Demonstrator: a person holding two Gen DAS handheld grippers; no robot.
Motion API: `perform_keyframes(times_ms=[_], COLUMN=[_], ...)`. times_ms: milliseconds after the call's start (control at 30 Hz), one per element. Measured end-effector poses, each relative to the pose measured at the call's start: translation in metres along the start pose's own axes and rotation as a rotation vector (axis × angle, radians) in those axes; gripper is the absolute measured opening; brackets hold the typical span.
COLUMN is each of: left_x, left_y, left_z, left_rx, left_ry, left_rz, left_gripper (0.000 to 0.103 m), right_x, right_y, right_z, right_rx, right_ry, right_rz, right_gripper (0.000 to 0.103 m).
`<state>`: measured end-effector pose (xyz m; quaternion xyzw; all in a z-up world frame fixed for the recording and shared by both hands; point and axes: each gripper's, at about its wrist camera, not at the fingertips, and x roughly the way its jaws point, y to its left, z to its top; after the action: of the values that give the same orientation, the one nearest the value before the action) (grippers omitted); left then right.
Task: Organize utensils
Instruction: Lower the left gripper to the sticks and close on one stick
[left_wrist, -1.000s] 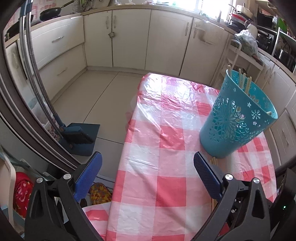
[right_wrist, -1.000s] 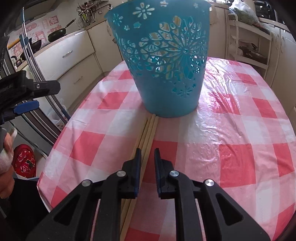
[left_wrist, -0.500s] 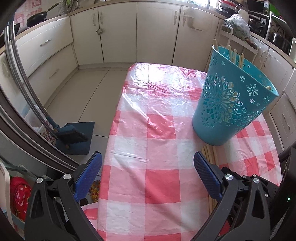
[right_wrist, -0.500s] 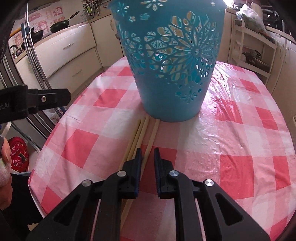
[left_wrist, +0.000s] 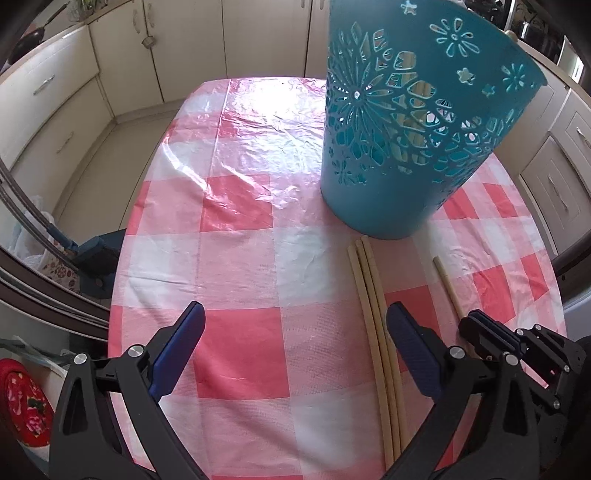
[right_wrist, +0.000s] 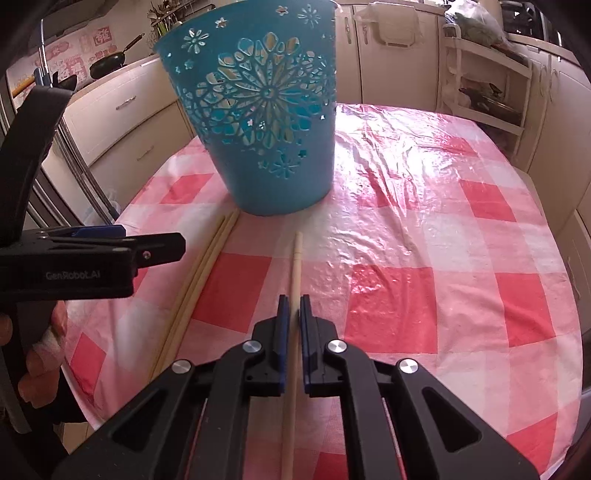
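Note:
A blue cut-out plastic basket (left_wrist: 410, 140) stands on the pink checked tablecloth (left_wrist: 236, 280) and holds several chopsticks. It also shows in the right wrist view (right_wrist: 266, 122). My right gripper (right_wrist: 291, 306) is shut on one pale wooden chopstick (right_wrist: 296, 258), held a little above the cloth and pointing at the basket. This chopstick also shows in the left wrist view (left_wrist: 445, 280). Three more chopsticks (left_wrist: 373, 314) lie together on the cloth in front of the basket. My left gripper (left_wrist: 295, 328) is open and empty, just left of them.
Cream kitchen cabinets (left_wrist: 66, 96) run around the table. A wire shelf rack (right_wrist: 487, 85) stands at the back right. A frying pan (right_wrist: 110, 66) sits on the counter at the left. The table's front edge is close under both grippers.
My right gripper has pulled one chopstick away from the bundle, to the right, and lifted it. My left gripper has moved forward over the table toward the basket.

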<state>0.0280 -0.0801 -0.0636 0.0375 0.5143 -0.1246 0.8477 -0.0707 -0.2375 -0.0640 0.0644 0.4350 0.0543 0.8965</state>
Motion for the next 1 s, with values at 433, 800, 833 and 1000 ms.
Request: perform_keyframes(times_ms=[433, 800, 833, 1000], left_x=[0.017, 0.019, 0.019, 0.022], left_y=[-0.008, -0.007, -0.007, -0.004], left_z=[0.0, 0.0, 0.0, 0.003], left_rx=[0.002, 0.005, 0.005, 0.0], left_ry=[0.033, 0.025, 0.024, 0.025], left_rz=[0.035, 0.049, 0.05, 0.049], left_gripper=[0.095, 0.095, 0.095, 0.094], right_x=[0.0, 0.0, 0.0, 0.0], right_y=[-0.006, -0.009, -0.009, -0.009], right_z=[0.0, 0.0, 0.0, 0.0], right_rx=[0.021, 0.029, 0.028, 0.03], right_ry=[-0.013, -0.011, -0.012, -0.012], right_rz=[0.038, 0.046, 0.046, 0.047], right_gripper=[0.006, 0.006, 0.006, 0.006])
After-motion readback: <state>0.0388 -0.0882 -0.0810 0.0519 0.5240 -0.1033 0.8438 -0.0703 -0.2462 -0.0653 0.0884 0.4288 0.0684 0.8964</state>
